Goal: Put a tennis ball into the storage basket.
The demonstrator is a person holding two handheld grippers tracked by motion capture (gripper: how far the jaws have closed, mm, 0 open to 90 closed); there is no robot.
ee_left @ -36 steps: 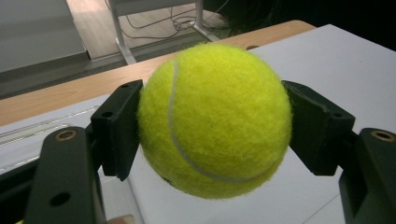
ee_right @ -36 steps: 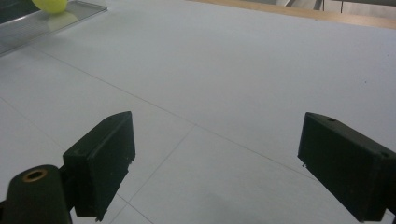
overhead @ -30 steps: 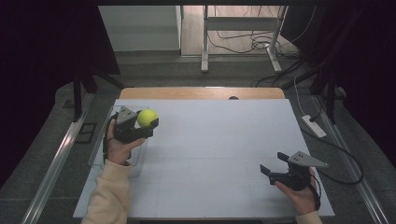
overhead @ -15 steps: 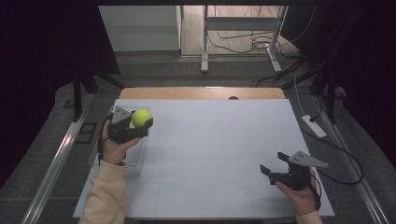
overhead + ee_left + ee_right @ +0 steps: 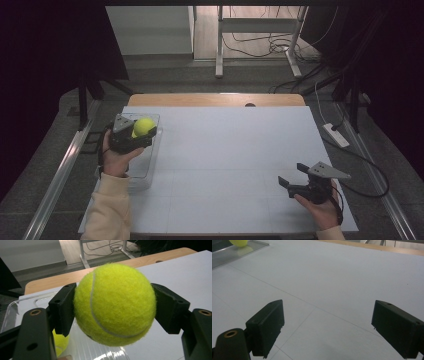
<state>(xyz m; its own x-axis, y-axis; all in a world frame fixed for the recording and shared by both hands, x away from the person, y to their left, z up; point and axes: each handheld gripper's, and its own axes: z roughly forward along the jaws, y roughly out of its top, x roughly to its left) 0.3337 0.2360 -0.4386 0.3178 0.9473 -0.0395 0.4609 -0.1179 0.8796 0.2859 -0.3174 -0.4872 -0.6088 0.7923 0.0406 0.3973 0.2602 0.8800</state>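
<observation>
A yellow tennis ball (image 5: 144, 126) is clamped between the black jaws of my left gripper (image 5: 141, 134), held at the left of the white table above a clear plastic container (image 5: 150, 159). In the left gripper view the ball (image 5: 115, 303) is pressed from both sides by the pads (image 5: 63, 308), and a second yellow ball (image 5: 60, 343) lies lower down inside the container (image 5: 15, 307). My right gripper (image 5: 292, 175) rests near the table's front right, open, with nothing between its jaws; in the right gripper view the right gripper (image 5: 327, 326) faces bare tabletop.
The white table (image 5: 235, 150) has a wooden strip (image 5: 215, 100) along its far edge. A white power strip (image 5: 336, 135) and cables lie on the floor to the right. A metal rail (image 5: 60, 175) runs along the left side.
My left gripper has shifted a little to the left with the ball, now over the clear container. The right gripper has stayed where it was.
</observation>
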